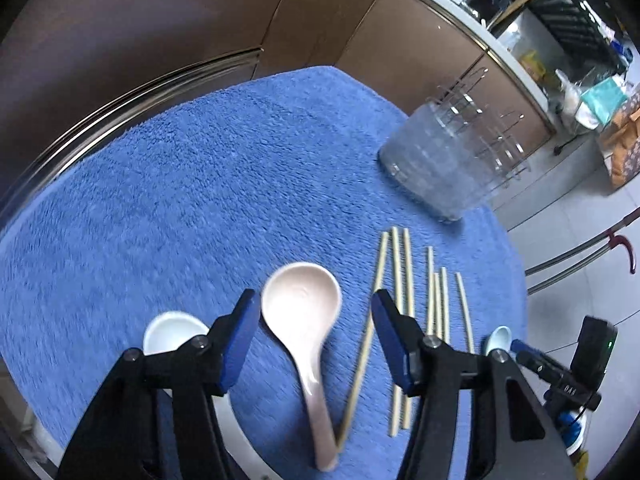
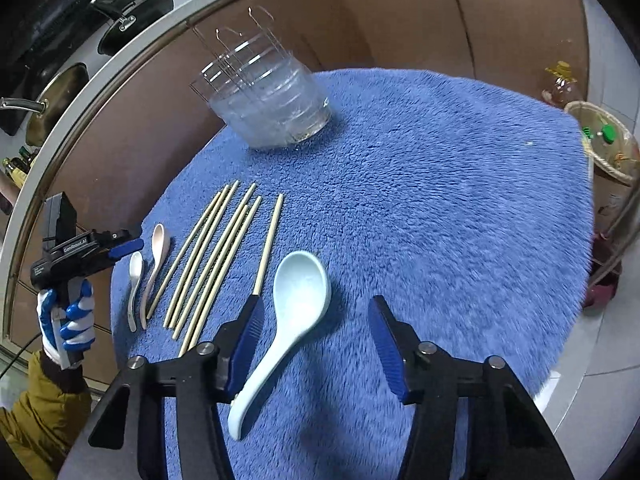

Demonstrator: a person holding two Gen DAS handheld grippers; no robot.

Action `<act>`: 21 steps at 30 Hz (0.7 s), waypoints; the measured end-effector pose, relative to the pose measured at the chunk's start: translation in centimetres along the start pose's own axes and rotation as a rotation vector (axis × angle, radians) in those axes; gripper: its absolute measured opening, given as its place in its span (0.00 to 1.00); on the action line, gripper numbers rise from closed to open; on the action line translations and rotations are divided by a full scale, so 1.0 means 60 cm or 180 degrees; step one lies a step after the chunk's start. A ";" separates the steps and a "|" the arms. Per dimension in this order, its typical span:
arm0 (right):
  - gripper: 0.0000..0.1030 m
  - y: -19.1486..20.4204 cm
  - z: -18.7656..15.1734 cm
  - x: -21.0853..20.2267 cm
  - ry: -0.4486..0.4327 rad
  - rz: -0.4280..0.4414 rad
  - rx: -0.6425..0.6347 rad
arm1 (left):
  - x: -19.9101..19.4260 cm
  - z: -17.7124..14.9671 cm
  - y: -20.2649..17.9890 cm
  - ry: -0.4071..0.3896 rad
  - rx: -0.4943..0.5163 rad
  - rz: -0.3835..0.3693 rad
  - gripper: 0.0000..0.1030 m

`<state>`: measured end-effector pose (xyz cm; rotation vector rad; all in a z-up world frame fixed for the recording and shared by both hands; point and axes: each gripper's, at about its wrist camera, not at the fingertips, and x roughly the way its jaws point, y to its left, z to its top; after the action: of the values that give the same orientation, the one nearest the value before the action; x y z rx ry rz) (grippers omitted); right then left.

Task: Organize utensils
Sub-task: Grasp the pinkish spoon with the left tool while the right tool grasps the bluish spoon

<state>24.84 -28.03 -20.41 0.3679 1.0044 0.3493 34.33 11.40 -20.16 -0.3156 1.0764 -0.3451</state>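
Observation:
A pink spoon (image 1: 300,304) lies on the blue cloth (image 1: 180,184), its bowl between the fingers of my left gripper (image 1: 315,298), which is open above it. A white spoon (image 1: 168,330) lies to its left, several wooden chopsticks (image 1: 404,300) to its right. My right gripper (image 2: 315,300) is open over a light blue spoon (image 2: 302,280), whose handle runs beside the left finger. The chopsticks (image 2: 216,264), pink spoon (image 2: 158,248) and white spoon (image 2: 135,280) lie left of it. The left gripper (image 2: 120,246) shows there in a gloved hand (image 2: 68,320).
A clear plastic utensil holder (image 2: 276,108) with wire dividers stands at the cloth's far edge, also the holder (image 1: 440,164) in the left view. Brown cabinets and a metal rail (image 2: 80,100) lie behind. A basket (image 2: 612,148) stands off the table's right side.

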 end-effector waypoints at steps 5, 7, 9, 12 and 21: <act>0.37 -0.007 0.019 0.031 0.0201 0.0096 -0.0080 | 0.021 0.020 0.016 0.0159 0.0089 0.0014 0.52; 0.34 -0.010 0.026 0.043 0.0284 0.0123 -0.0120 | 0.032 0.025 0.017 0.0222 0.0113 0.0002 0.48; 0.31 -0.011 0.032 0.049 0.0338 0.0132 -0.0159 | 0.045 0.030 0.013 0.0277 0.0155 -0.0012 0.42; 0.23 -0.012 0.042 0.056 0.0441 0.0154 -0.0245 | 0.058 0.031 0.006 0.0346 0.0234 -0.0043 0.32; 0.09 0.024 0.056 0.055 0.0494 -0.0011 -0.0639 | 0.056 0.015 -0.009 0.0234 0.0340 0.0136 0.08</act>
<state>29.20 -25.75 -20.56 0.1590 1.1106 0.4769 36.51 9.56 -22.20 -0.1857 1.1308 -0.3770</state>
